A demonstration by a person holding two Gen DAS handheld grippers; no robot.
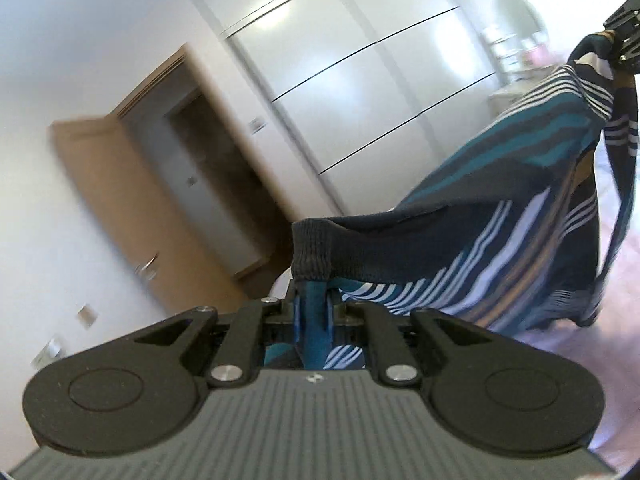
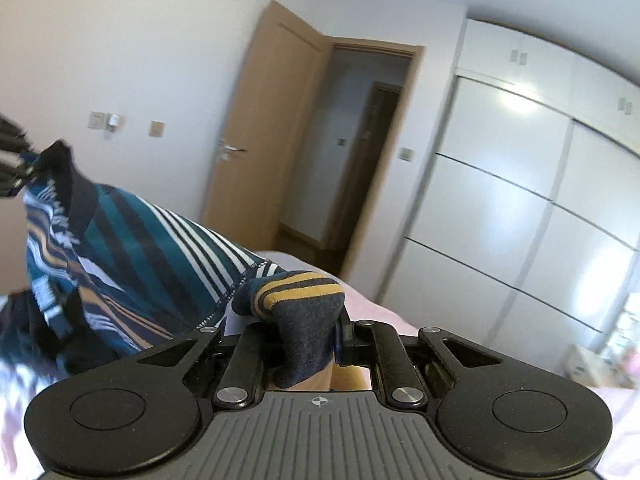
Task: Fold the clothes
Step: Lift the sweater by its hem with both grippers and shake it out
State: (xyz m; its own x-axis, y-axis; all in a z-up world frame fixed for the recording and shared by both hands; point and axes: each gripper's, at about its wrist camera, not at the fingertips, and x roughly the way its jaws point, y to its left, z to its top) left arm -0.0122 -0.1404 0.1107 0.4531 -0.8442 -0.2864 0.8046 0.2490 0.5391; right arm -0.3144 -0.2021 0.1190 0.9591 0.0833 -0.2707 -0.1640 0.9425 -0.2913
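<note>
Both clamped tight on the striped sweater (image 1: 500, 184), left gripper (image 1: 312, 300) at one ribbed edge, right gripper (image 2: 308, 332) at another, garment slung in mid-air above the pink bed (image 2: 360, 300): best drawn apart evenly, then lowered flat.

Both views are bright, soft daylight. Glare blows out patches on the glossy white wardrobe (image 1: 360, 92), worse in the right view. Heavy fisheye bending at the edges, black corners. Motion blur smears the door (image 1: 132, 184) and striped garment (image 1: 520, 216); near parts stay sharp.
</note>
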